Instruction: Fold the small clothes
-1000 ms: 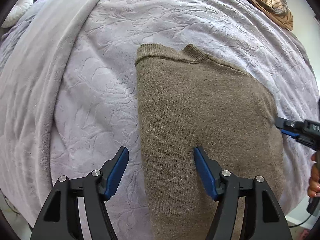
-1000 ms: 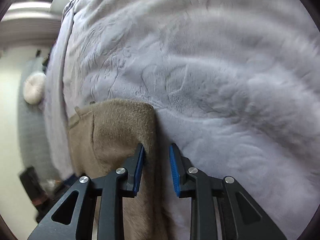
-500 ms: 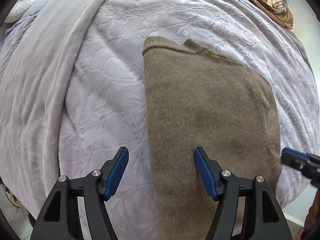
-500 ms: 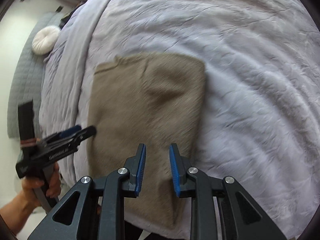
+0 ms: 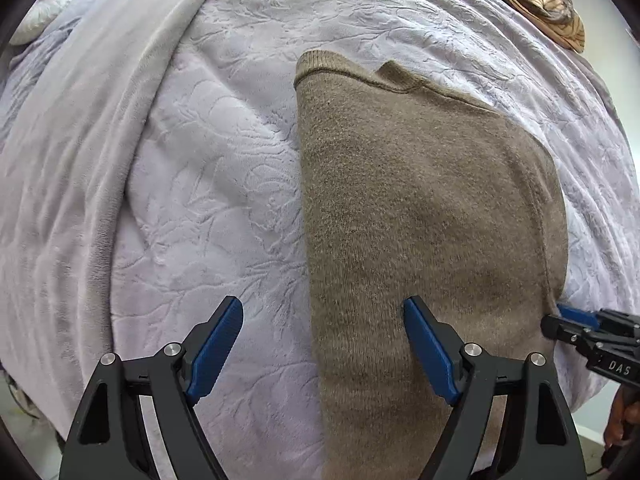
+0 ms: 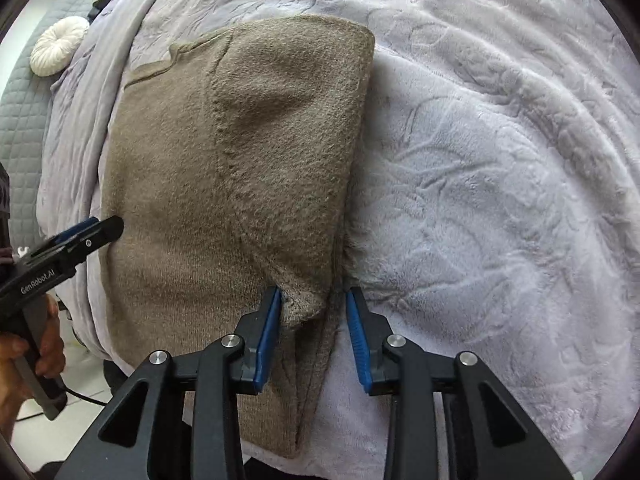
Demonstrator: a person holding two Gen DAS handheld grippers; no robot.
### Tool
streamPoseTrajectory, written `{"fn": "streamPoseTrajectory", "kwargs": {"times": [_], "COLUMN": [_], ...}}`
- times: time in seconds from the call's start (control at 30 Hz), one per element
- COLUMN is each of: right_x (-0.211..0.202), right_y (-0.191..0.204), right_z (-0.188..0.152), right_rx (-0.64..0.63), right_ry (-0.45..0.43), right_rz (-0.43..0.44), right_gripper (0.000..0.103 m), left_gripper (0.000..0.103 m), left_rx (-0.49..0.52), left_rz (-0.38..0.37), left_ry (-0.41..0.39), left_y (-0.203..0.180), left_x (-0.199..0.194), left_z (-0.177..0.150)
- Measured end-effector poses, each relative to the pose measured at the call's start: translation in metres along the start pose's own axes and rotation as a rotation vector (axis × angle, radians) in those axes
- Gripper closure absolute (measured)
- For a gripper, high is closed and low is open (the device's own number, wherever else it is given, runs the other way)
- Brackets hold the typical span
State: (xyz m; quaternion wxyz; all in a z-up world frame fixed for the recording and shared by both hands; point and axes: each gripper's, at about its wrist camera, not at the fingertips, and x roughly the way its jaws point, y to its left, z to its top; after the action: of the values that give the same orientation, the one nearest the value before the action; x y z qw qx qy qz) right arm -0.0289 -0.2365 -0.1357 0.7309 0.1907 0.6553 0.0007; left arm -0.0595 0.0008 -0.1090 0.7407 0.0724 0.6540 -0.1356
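A big bed is covered by a soft pale purple blanket [image 5: 224,184] with leaf shapes pressed into it. A smoother grey fold of the bedding [image 5: 80,152] is seen along the left side in the left wrist view.

On the blanket a brown knitted sweater [image 5: 420,208] is laid flat, close to the near edge of the bed. It is folded into a long shape, with its ribbed neck edge at the far end. In the right wrist view one side is seen folded over the top, and a seam runs down the middle of it.

The left gripper [image 5: 323,344] is pointed straight down over the sweater's left edge. Its jaws are spread wide and are opening, and nothing is pinched by them. One blue pad [image 5: 216,348] is over the bare blanket and the other is over the sweater.

The right gripper [image 6: 313,336] is held at the sweater's right edge, near the bed's edge. Its jaws are opening too. A small raised corner of the knit is seen between them, touching the left pad, but it is not squeezed by both.

A round white cushion [image 6: 59,45] is seen far off. A striped brown cloth [image 5: 536,0] is seen at the top corner of the bed.
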Motion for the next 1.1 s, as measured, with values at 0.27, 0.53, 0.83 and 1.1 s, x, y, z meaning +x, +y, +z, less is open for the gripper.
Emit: {"fn": "streamPoseTrajectory", "kwargs": {"times": [0.27, 0.53, 0.83, 1.1], "right_x": [-0.025, -0.046, -0.057, -0.064], "right_y": [-0.003, -0.004, 0.011, 0.048], "right_z": [-0.008, -0.013, -0.003, 0.015], "right_rx": [0.05, 0.09, 0.119, 0.078], "right_ry": [0.006, 0.007, 0.016, -0.015], "right_rz": [0.009, -0.032, -0.081, -0.125], "right_gripper": [0.066, 0.065, 0.059, 0.044], "left_gripper": [0.02, 0.02, 0.02, 0.02], "left_rx": [-0.025, -0.007, -0.003, 0.005], "left_rz": [0.021, 0.039, 0.042, 0.035], "left_ry": [0.024, 0.026, 0.022, 0.011], "left_y": [0.002, -0.005, -0.018, -0.029], "left_x": [-0.013, -0.024, -0.045, -0.061], "left_z": [-0.005, -0.015, -0.02, -0.015]}}
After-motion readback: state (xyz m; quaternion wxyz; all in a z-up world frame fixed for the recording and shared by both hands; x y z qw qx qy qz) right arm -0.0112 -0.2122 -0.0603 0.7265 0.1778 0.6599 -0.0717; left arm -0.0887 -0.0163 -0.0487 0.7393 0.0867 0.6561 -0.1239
